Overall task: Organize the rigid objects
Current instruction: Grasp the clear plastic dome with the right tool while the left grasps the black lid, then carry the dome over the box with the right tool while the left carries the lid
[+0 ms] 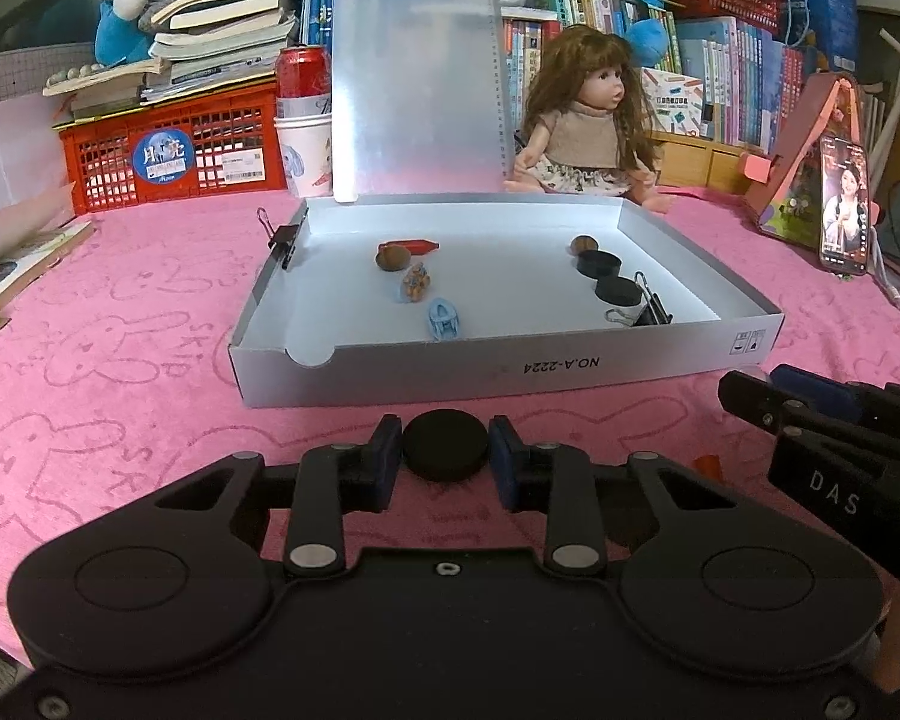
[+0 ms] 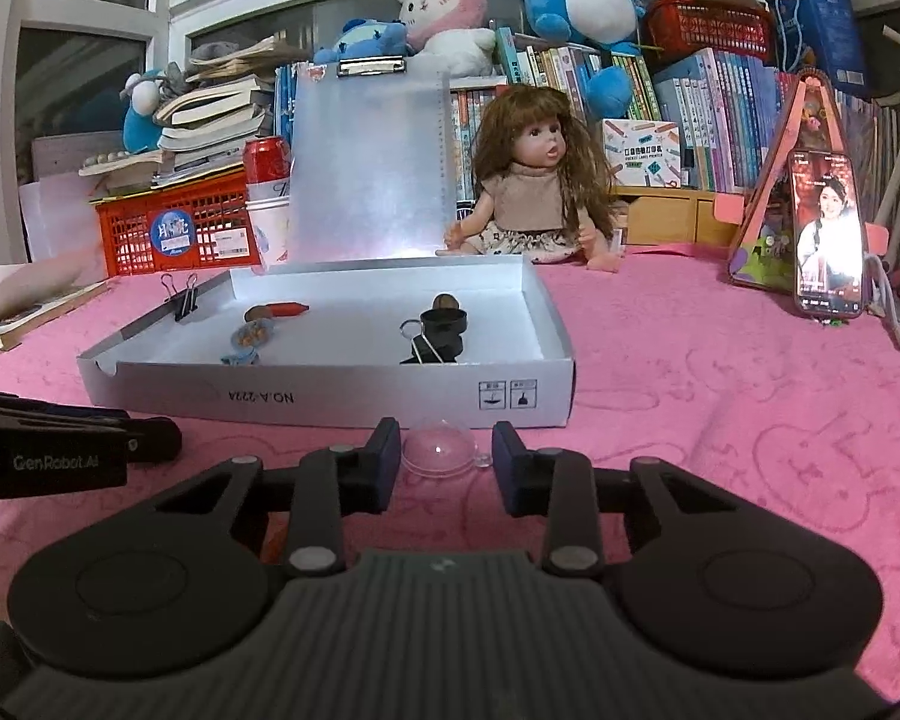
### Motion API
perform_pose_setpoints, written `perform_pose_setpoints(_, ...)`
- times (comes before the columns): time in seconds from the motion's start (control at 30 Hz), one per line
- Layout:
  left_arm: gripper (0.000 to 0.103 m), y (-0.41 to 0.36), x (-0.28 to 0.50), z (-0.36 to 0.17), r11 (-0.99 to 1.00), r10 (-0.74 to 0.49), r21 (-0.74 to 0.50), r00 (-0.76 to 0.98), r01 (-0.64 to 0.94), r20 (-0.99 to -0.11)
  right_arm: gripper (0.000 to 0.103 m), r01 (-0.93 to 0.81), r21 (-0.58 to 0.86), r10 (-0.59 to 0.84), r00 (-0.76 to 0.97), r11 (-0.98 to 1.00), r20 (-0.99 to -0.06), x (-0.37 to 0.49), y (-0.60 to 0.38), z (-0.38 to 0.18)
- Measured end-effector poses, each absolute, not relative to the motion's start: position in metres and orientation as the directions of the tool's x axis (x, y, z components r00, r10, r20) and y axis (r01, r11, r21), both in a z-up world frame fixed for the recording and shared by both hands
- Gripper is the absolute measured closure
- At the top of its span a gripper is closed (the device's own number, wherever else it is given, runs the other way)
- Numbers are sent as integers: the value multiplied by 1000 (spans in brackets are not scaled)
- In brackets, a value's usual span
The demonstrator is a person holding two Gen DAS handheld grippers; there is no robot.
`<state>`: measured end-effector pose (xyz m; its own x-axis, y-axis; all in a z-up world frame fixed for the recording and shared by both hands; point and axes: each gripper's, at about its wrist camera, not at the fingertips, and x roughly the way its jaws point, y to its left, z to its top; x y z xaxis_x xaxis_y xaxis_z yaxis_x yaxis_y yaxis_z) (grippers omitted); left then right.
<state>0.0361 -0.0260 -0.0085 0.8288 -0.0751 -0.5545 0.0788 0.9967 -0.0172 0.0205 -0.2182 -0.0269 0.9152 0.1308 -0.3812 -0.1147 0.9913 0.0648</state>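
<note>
A shallow white box [image 1: 510, 363] with its lid up sits on the pink cloth. It holds two black discs [image 1: 599, 264], a nut [image 1: 392, 257], a red piece [image 1: 414, 246], small blue toys [image 1: 444, 319] and a binder clip [image 1: 651, 309]. My left gripper [image 1: 445, 456] is shut on a black disc [image 1: 445, 445] just in front of the box. My right gripper [image 2: 446, 456] is open around a clear dome [image 2: 438, 450] lying on the cloth in front of the box [image 2: 330, 390]; its fingers do not touch it.
A doll [image 1: 588, 120] sits behind the box. A phone on a stand [image 1: 843, 207] is at the right. A red crate [image 1: 174, 150], a can and a cup stand at the back left. Books and plush toys fill the background.
</note>
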Motion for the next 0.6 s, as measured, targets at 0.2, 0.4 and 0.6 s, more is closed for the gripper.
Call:
perform_pose_setpoints(0.2,73,-26,33,-3,997,-71,-15,835,75,-545,65,-110,59,124,916,992,-381,20,-218,-26)
perform_pose_setpoints(0.4,73,-25,33,2,997,-68,-17,840,69,-539,65,-115,54,127,920,992,-371,21,-217,-21)
perform_pose_setpoints(0.6,73,-25,34,8,997,-71,-15,846,74,-528,65,-122,52,133,921,991,-365,23,-216,-16)
